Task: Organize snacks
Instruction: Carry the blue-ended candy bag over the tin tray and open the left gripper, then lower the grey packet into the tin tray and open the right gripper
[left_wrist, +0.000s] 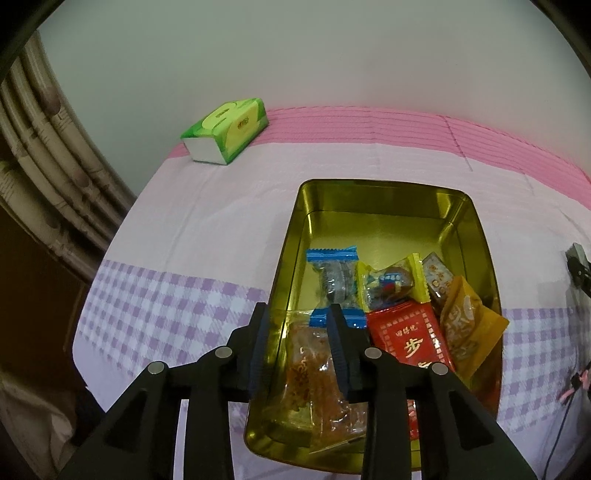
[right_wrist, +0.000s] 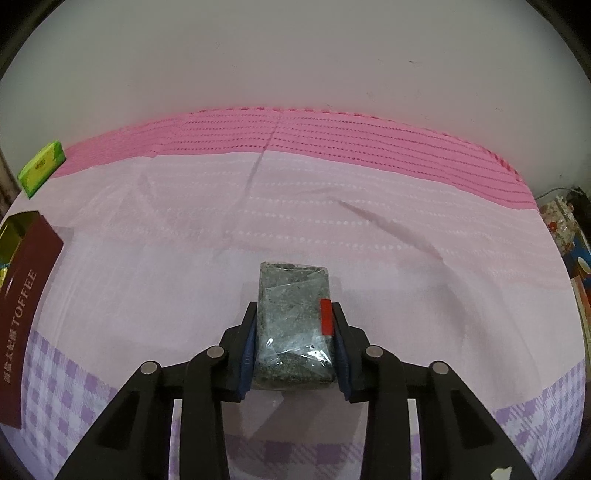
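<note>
Item one: we see the left gripper (left_wrist: 299, 321) low centre in its view, jaws narrowly parted and gripping nothing, poised over the gold tin (left_wrist: 476, 221) on the tabletop (left_wrist: 184, 236). Tin contents: blue-edged packet (left_wrist: 334, 280), yellow-edged sweet (left_wrist: 391, 284), red packet (left_wrist: 406, 332), orange pouch (left_wrist: 469, 325), clear bag of orange strips (left_wrist: 314, 365). Item two: our right gripper (right_wrist: 293, 325), lower centre, clamps a grey clear-wrapped block (right_wrist: 291, 317). Green tissue pack (left_wrist: 225, 129) upper left.

Tin's (left_wrist: 476, 236) far half lies free; snack packets (left_wrist: 391, 291) crowd the near half.
</note>
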